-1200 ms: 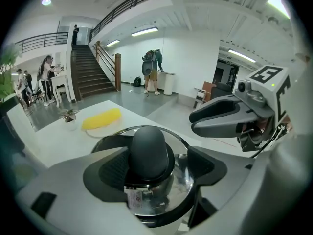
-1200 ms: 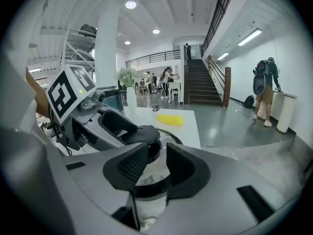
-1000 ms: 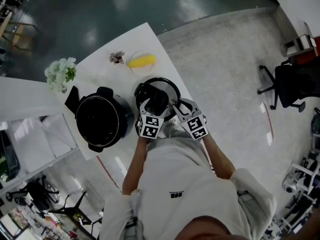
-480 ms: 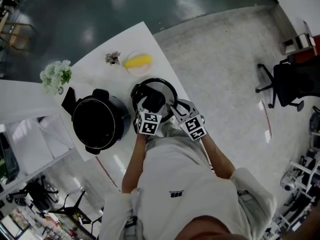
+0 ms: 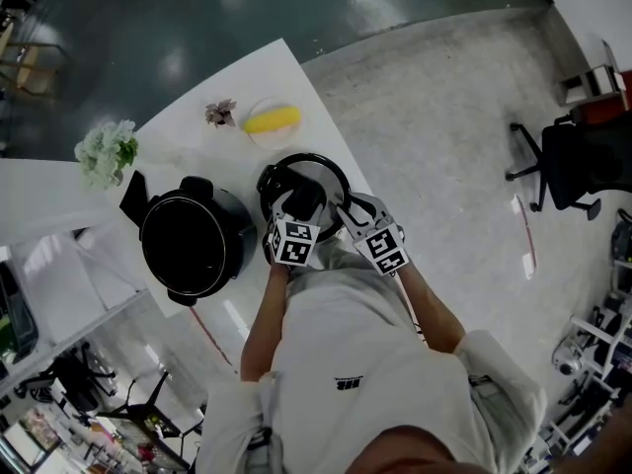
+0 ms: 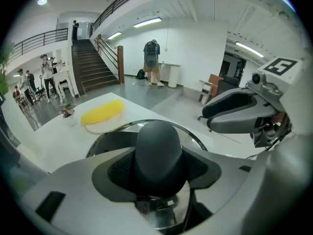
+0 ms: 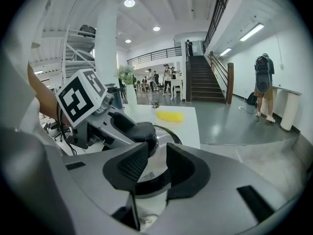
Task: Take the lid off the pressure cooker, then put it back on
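Left tool (image 6: 157,176): jaws just closing, now pinching knob (image 6: 157,143) of lid (image 5: 324,169). Lid lies flat on desk (image 5: 193,136), directly under tool. Open cooker pot (image 5: 190,242) sits just left of left tool. Right tool (image 7: 157,166): jaws slightly apart, empty, over lid rim, farther from pot.

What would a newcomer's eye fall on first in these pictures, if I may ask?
The open black pressure cooker stands at the left of the white table, its dark inside bare. Right of it lies the lid, and the left gripper, its fingers having just been closing, clasps the black knob. Farther back lies a bright yellow thing.
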Demonstrator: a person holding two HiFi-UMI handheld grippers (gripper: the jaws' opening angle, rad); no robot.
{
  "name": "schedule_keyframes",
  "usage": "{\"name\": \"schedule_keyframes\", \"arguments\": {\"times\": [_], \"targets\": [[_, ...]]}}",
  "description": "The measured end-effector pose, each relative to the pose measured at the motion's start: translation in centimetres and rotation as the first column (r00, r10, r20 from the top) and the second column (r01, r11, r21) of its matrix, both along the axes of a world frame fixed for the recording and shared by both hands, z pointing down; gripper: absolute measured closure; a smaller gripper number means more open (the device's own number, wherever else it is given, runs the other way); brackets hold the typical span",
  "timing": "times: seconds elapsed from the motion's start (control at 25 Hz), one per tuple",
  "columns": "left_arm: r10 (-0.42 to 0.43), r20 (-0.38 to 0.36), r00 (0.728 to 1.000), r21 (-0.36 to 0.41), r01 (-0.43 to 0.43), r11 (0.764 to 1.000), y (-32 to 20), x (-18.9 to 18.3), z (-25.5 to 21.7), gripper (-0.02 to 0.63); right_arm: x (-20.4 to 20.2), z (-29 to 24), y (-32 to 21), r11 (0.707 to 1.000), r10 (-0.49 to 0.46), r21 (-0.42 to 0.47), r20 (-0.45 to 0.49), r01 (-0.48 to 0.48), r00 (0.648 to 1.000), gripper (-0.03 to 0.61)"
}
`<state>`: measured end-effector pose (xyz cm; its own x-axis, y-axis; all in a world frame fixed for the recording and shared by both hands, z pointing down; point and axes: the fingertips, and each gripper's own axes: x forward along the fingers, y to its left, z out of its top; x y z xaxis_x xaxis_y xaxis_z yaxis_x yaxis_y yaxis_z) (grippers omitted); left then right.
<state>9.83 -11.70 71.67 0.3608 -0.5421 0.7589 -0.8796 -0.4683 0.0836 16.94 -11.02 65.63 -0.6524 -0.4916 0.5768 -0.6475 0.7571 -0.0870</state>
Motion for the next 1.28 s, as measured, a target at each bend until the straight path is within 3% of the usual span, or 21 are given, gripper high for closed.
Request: {"name": "schedule_keyframes", "arguments": {"times": [0.6,1.28], "targets": [[-0.027,-0.014,1.000,-0.028,0.027,0.999,-0.1,-0.2,-0.7,0.328,0.4,-0.6,0.2,0.999,0.033,0.013,0.003,-0.033,0.999,0.460],[0.006,-0.025,1.000,0.057,-0.005,0.998,-0.3,0.5,-6.5,0.328,0.4,-4.9,-0.2,0.995,0.050,0.082,0.043,-0.053,0.998,0.460]]}}
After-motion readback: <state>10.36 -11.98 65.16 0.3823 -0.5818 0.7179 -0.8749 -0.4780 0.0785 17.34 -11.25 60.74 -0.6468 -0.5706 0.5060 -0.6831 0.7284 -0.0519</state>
